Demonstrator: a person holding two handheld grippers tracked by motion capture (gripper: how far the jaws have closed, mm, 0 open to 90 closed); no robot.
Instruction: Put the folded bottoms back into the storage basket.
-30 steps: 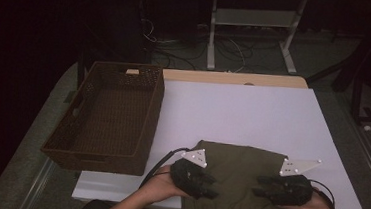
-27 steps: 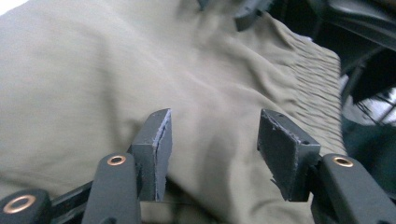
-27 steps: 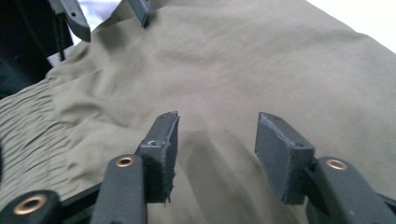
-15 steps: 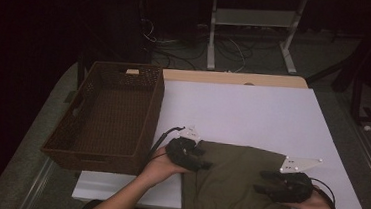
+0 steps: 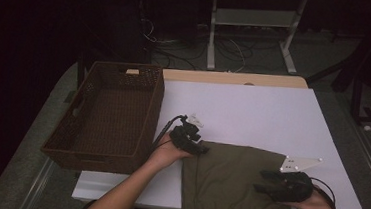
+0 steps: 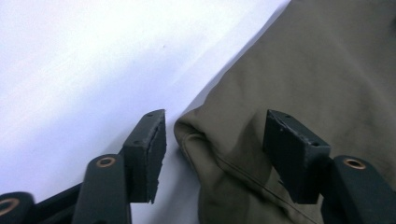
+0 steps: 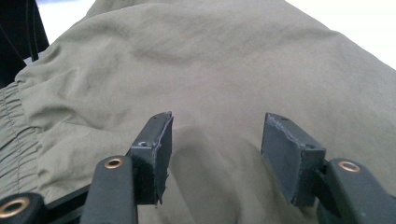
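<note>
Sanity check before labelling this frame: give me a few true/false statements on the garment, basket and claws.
1. The olive garment lies on the white table. True.
2. The wicker basket holds the garment. False: no garment is in it; the garment is on the table to its right.
3. The left claw straddles a corner of the garment with its jaws apart. True: its jaws have just been opening, and the pads do not press on the cloth.
4. The right claw is clamped shut on a fold of cloth. False: its jaws stand apart over the garment.
5. The basket sits to the right of the garment in the high view. False: it is on the left.
</note>
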